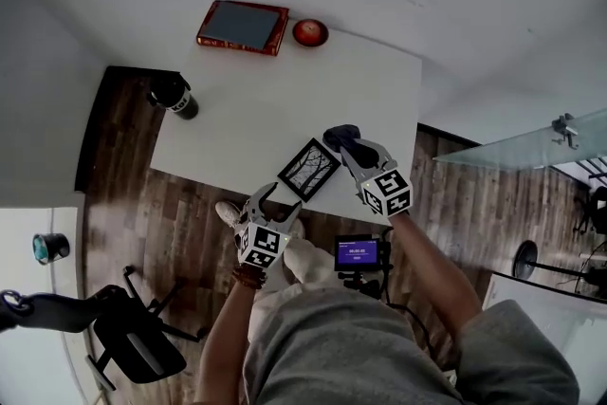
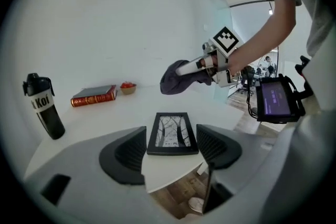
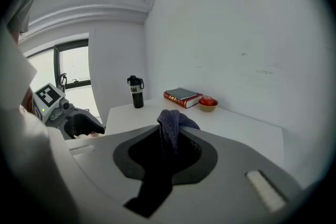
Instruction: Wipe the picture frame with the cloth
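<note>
A black picture frame (image 1: 309, 169) lies flat on the white table (image 1: 247, 119), close to its front edge. My left gripper (image 1: 270, 197) hovers just off that edge, open. In the left gripper view the picture frame (image 2: 172, 132) shows beyond the gap between the two pads (image 2: 126, 153), which do not touch it. My right gripper (image 1: 346, 145) is held over the table right of the frame, shut on a dark blue cloth (image 1: 341, 136). The cloth (image 3: 170, 126) bunches up between the right jaws and hangs down in front of them. The cloth (image 2: 176, 77) is above the frame, apart from it.
At the table's far side lie a red book (image 1: 243, 26) and a small bowl (image 1: 310, 32) with something red in it. A black bottle (image 1: 174, 95) stands at the left edge. A small screen on a stand (image 1: 358, 253) and an office chair (image 1: 133, 337) are on the wooden floor.
</note>
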The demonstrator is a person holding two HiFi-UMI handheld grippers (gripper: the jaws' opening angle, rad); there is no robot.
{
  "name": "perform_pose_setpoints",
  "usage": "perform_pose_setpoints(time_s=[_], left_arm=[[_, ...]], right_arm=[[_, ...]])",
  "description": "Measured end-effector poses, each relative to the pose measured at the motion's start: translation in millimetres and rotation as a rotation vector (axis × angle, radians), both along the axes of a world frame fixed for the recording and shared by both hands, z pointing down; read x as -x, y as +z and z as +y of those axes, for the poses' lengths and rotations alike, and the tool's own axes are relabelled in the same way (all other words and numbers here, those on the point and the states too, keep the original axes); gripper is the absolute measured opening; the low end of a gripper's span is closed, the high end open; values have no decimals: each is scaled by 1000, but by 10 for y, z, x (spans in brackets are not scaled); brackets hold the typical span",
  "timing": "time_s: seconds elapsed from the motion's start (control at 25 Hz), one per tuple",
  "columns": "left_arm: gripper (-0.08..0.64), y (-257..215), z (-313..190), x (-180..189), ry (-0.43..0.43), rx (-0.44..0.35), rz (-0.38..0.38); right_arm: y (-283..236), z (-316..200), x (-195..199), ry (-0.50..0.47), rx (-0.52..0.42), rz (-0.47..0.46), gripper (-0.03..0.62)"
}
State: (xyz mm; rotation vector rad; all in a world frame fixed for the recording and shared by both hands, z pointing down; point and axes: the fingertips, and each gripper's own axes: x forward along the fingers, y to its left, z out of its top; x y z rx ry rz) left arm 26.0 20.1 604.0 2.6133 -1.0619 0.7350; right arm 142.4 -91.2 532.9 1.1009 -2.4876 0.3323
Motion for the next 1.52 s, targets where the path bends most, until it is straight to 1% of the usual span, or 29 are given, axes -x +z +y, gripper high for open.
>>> perform_pose_setpoints(time_s=[0.08, 0.2, 0.28, 0.4, 0.52, 0.6, 0.68, 0.76, 0.84, 0.96, 1.16, 1.36, 1.52], left_arm=[[336, 174, -20, -25, 5, 33, -19], [446, 354, -86, -77, 3, 61, -29], [487, 442, -112, -120, 19, 67, -41], [520, 606, -130, -152, 51, 89, -78], [538, 775, -164, -193, 66, 140, -95], [547, 880, -152, -219, 79, 176, -108], [569, 947, -141, -246, 99, 192, -129], [569, 946, -163, -270, 97, 187, -126], [569, 939, -207, -273, 69, 185, -115], [568, 969, -252, -262, 49, 189, -134], [557, 960, -246, -249, 55, 167, -147], [543, 972, -253, -255, 65, 178, -150], [541, 973, -241, -247, 64, 182, -150]], right_arm=[[94, -54, 65, -12, 16, 11, 64], [238, -146, 135, -27, 28, 43, 64], [334, -189, 165, -29, 34, 70, 64], [489, -238, 200, -17, 48, 112, 65], [655, -283, 209, -2, 77, 148, 66], [769, -257, 238, -8, 103, 168, 65], [879, -213, 271, -23, 125, 192, 66], [973, -165, 289, -30, 149, 209, 66], [1053, -117, 304, -37, 175, 219, 66], [1143, -66, 342, -65, 208, 238, 66], [1258, -18, 427, -92, 254, 246, 66], [1342, 25, 496, -88, 282, 241, 64], [1407, 94, 578, -76, 332, 223, 63]])
